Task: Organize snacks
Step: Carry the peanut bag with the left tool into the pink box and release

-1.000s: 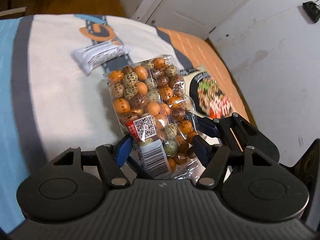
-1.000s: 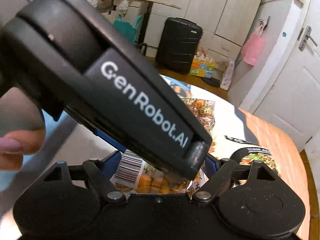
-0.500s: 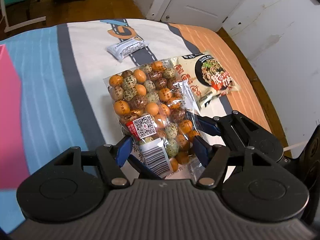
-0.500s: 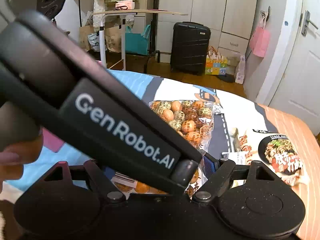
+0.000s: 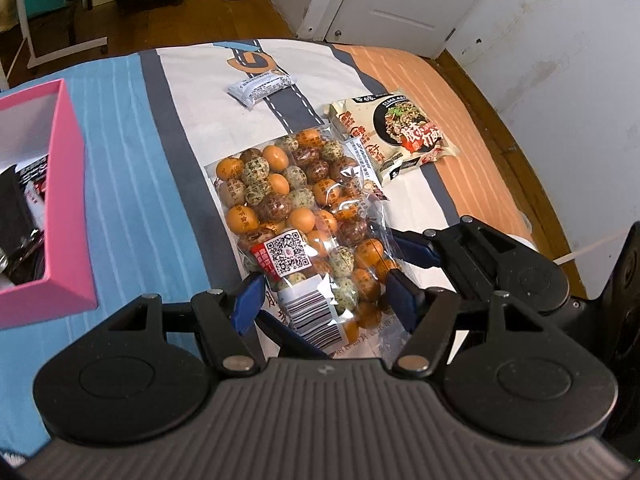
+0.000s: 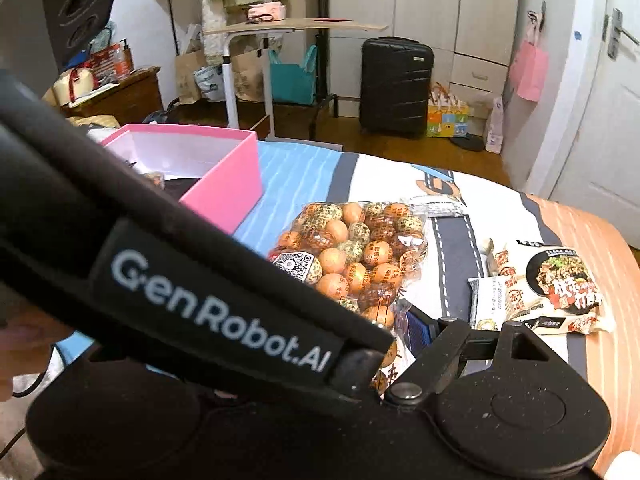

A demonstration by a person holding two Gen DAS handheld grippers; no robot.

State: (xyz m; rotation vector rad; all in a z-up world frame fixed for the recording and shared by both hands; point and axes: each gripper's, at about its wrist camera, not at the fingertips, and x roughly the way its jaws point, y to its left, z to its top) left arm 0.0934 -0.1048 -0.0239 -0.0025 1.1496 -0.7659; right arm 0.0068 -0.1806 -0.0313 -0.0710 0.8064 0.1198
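The clear bag of round snacks (image 5: 304, 224) reaches forward from between the blue pads (image 5: 248, 300) of the left gripper (image 5: 324, 300), its barcode end nearest the camera and its far end pointing across the bed (image 5: 160, 168). The left gripper is closed on the lower part of the bag, a pad pressed into each side. The right gripper (image 6: 400, 344) comes in from the right side of the same bag (image 6: 352, 252); one blue pad (image 6: 416, 332) sits against the bag's edge, but the left gripper's body crosses in front of the other finger, so I cannot tell whether it is clamped or merely alongside.

Just beyond the bag on the right lies a noodle packet (image 5: 396, 132), its near corner tucked close to the bag's top edge. A small silver packet (image 5: 260, 87) lies farther off, well apart from both. The pink box (image 5: 68, 184) stands on the blue stripes to the left, open on top, with dark wrappers inside. Bare bedcover lies between box and bag. The bed's right edge falls away near the white wall (image 5: 560, 80).
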